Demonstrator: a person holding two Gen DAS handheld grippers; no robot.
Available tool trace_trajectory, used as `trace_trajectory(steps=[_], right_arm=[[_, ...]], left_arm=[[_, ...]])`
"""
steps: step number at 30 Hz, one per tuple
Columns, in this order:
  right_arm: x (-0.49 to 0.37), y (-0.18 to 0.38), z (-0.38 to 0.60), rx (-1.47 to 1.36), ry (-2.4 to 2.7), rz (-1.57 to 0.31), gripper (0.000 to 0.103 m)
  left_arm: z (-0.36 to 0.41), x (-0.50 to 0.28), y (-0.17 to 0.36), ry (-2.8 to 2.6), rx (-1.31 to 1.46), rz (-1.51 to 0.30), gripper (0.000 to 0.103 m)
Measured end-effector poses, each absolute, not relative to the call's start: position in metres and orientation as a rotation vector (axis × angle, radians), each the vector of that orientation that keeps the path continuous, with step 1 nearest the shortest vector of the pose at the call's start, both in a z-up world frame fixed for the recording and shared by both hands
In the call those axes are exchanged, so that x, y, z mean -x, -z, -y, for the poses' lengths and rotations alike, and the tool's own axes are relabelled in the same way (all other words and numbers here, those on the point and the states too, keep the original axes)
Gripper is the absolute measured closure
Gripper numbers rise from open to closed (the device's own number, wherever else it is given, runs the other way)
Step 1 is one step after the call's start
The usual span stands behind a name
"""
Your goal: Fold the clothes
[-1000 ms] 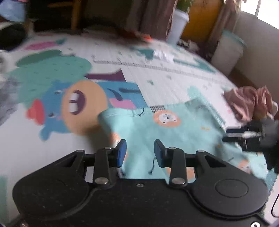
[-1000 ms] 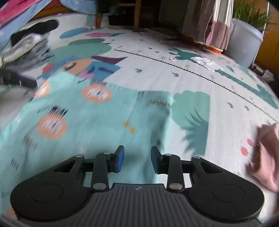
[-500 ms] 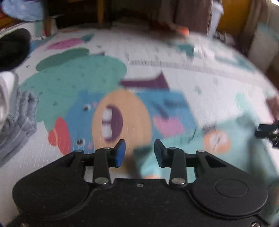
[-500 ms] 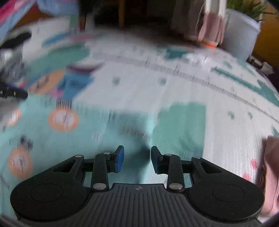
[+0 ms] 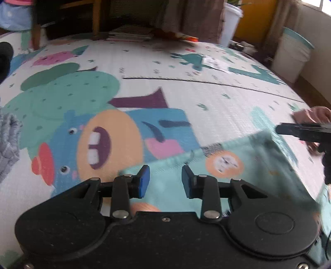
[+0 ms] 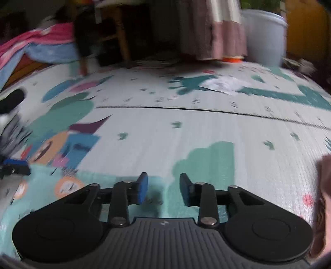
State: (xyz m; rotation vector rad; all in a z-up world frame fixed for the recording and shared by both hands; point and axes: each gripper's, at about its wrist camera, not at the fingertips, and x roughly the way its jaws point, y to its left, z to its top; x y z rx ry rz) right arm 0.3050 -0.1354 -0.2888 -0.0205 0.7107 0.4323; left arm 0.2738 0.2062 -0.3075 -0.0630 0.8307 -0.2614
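Note:
A light teal garment with orange round prints (image 5: 248,169) lies flat on a cartoon play mat (image 5: 186,93). My left gripper (image 5: 165,179) is open and empty, its fingers over the garment's far left corner. My right gripper (image 6: 163,187) is open and empty over the garment's (image 6: 62,186) far right edge. The right gripper also shows at the right edge of the left wrist view (image 5: 304,132). The left gripper's blue pad shows at the left edge of the right wrist view (image 6: 14,165).
A pink crumpled garment (image 5: 312,115) lies to the right of the teal one. Grey folded clothes (image 5: 8,142) sit at the left. White bins (image 5: 291,53), a curtain and wooden chair legs (image 5: 96,18) stand beyond the mat's far edge.
Both grippers have pulled back toward the garment's far edge, so more bare mat shows ahead. Both stayed open.

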Motion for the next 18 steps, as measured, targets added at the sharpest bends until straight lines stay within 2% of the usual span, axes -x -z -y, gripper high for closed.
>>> trace_trajectory(steps=[6,8,10,13,16,18], right_arm=[[-0.314,0.306,0.110,0.100,-0.502,-0.809,0.076],[-0.328,0.309,0.122,-0.042,-0.459,-0.846,0.080],[-0.334,0.305,0.133,-0.163,-0.434,-0.830,0.080],[-0.335,0.304,0.126,-0.102,-0.444,-0.828,0.079],[-0.344,0.308,0.126,-0.105,-0.412,-0.867,0.084],[-0.343,0.304,0.115,-0.002,-0.404,-0.869,0.085]], left_arm=[[-0.213,-0.270,0.311,0.258,0.055,-0.890,0.070],[-0.220,-0.268,0.313,0.248,0.036,-0.911,0.071],[-0.219,-0.272,0.309,0.249,0.037,-0.906,0.071],[-0.219,-0.273,0.301,0.250,0.053,-0.836,0.070],[-0.211,-0.288,0.316,0.235,-0.027,-0.886,0.068],[-0.207,-0.294,0.312,0.231,-0.057,-0.909,0.068]])
